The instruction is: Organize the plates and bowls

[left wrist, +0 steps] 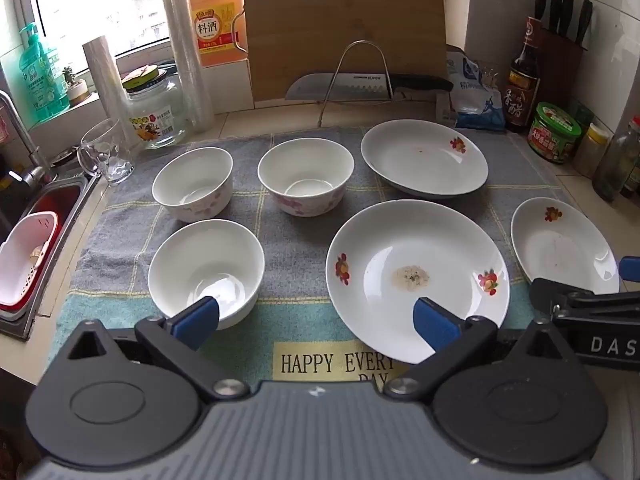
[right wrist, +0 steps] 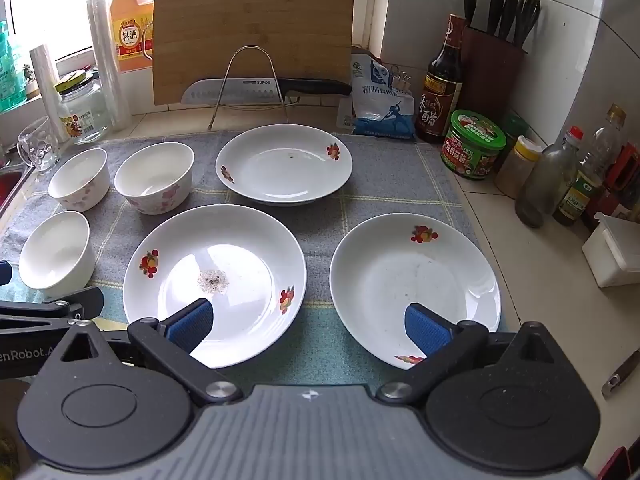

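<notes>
Three white flowered plates lie on a grey-green towel (left wrist: 304, 208): a near middle plate (left wrist: 416, 276) (right wrist: 216, 280) with a crumb stain, a far plate (left wrist: 424, 160) (right wrist: 284, 164), and a right plate (left wrist: 564, 248) (right wrist: 416, 284). Three white bowls stand to the left: a plain near bowl (left wrist: 206, 268) (right wrist: 56, 252) and two flowered far bowls (left wrist: 192, 184) (left wrist: 306, 180). My left gripper (left wrist: 316, 320) hovers open above the towel, between the near bowl and the middle plate. My right gripper (right wrist: 310, 326) hovers open between the middle and right plates. Neither holds anything.
A cutting board (right wrist: 252, 32) and a knife (right wrist: 264, 88) on a wire rack stand at the back. Bottles and jars (right wrist: 472, 144) line the right wall. A glass mug (left wrist: 106, 156), a jar and a sink (left wrist: 36, 240) with a red-and-white basket are on the left.
</notes>
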